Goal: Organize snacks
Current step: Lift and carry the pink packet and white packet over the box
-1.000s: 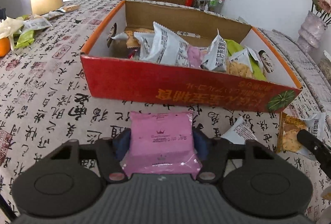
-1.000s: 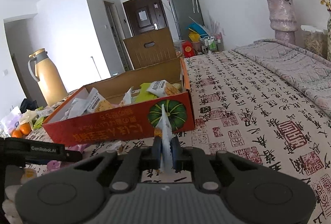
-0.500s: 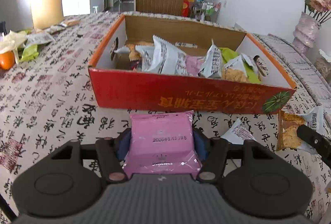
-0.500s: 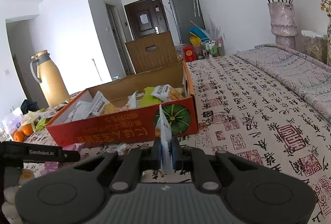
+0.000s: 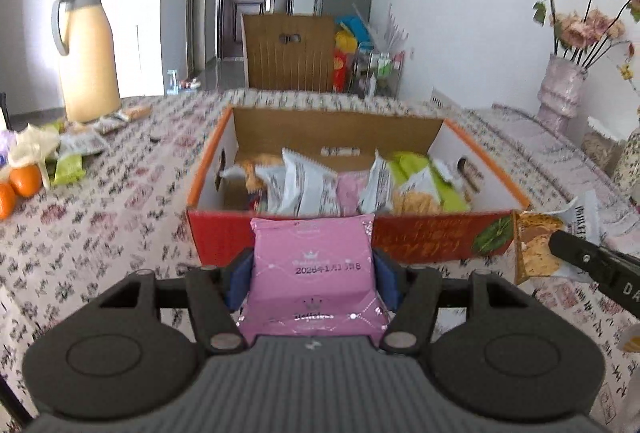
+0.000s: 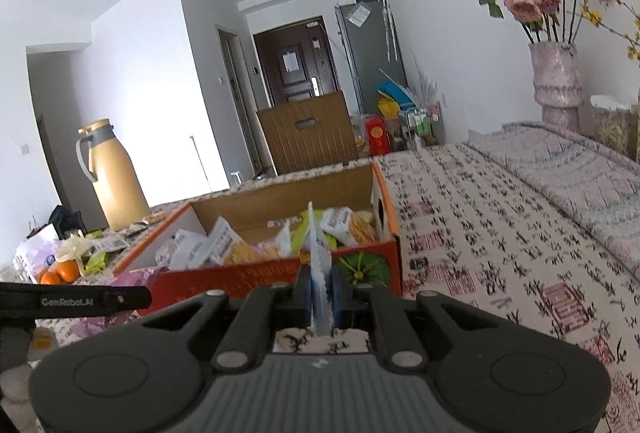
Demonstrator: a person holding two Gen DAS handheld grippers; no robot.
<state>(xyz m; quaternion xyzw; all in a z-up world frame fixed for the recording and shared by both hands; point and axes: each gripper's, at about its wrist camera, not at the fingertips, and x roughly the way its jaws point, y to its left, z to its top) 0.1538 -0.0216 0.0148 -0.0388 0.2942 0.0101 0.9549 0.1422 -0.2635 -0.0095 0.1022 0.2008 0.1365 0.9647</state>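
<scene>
both grippers have risen toward the snack box (image 5: 420, 233) at twelve o'clock, left gripper (image 5: 312, 273) clamping a pink packet (image 5: 312, 265), right gripper (image 6: 320, 285) pinching a cracker packet (image 6: 318, 273), neither boxed yet.

- Pink snack packet (image 5: 312, 265): flat, printed date facing up, pinched at both sides, raised just before the box's front wall.
- White cracker packet (image 6: 318, 273): edge-on, upright, clamped.
- Red-and-orange cardboard box (image 5: 420, 237): open-topped, on the bench, holding mixed snack packets (image 5: 304, 185).
</scene>
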